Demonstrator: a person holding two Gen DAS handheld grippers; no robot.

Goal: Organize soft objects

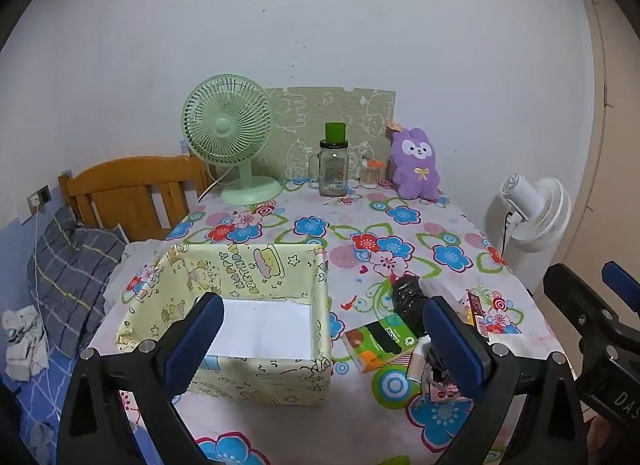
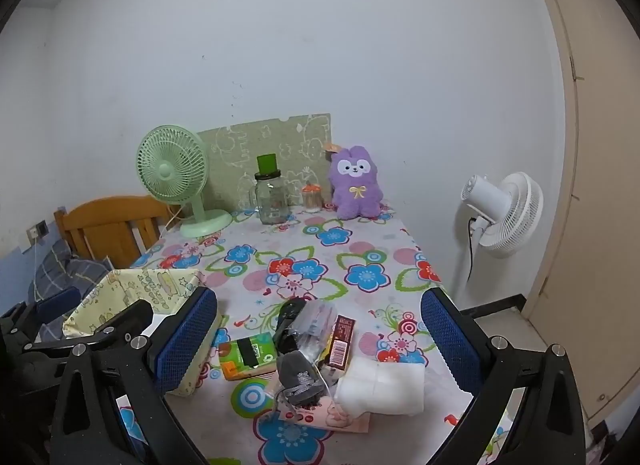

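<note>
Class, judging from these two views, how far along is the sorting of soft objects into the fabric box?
Nothing looks done: the fabric box shows only its white base. Nothing is in hand: left gripper and right gripper are open, empty. Left: the pile, including tissue pack, grey sock and white pack.

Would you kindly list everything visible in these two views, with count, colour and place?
fabric storage box: 1, pale yellow cartoon print, near left of the table, nothing inside
tissue pack: 1, green and orange, right of the box
grey sock: 1, near pile
white soft bundle: 1, near right of the pile
brown snack bar: 1, in the pile
clear plastic packet: 1, in the pile
black object: 1, behind the tissue pack
plush toy: 1, purple, far right
glass jar: 1, clear, green lid, far centre
desk fan: 1, mint green, far left
standing fan: 1, white, right of the table
table: 1, floral cloth
left gripper: 1, blue pads, open
right gripper: 1, blue pads, open
</note>
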